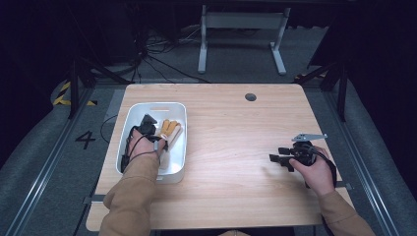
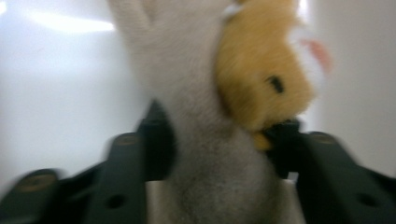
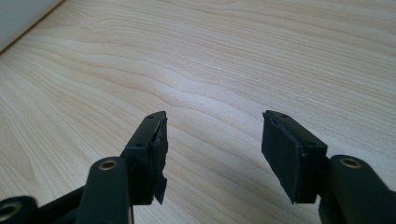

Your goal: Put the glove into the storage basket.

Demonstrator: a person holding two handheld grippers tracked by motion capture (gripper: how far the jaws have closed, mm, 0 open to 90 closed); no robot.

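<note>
Wooden table (image 1: pixel 231 147): light grain, a small dark round hole (image 1: pixel 251 97) near its far edge at about 12 o'clock.

White bin (image 1: pixel 179 110): rectangular, rounded corners, standing at the table's 9 o'clock side. The person's left hand reaches down into it.

Soft toy (image 1: pixel 169 130): lies inside the bin, toward its right wall. In the left gripper view the toy (image 2: pixel 205 154) has a pale cream plush body with a tan-yellow patch at its 2 o'clock, bearing a small black mark like a stitched eye, and a touch of white and pink at the far right. The picture is blurred, so finer detail cannot be made out.

Left gripper (image 2: pixel 217 140): jaws stand on either side of the toy's cream body. They look spread and no firm press is evident; whether the pads touch the plush cannot be told.

Right gripper (image 3: pixel 212 135): held low over bare table at about 4 o'clock, jaws wide apart, nothing between them.

Writing: a yellow "4" (image 1: pixel 85 139) on the floor left of the table, beside yellow-black hazard tape (image 1: pixel 62 94). No brand readable.
</note>
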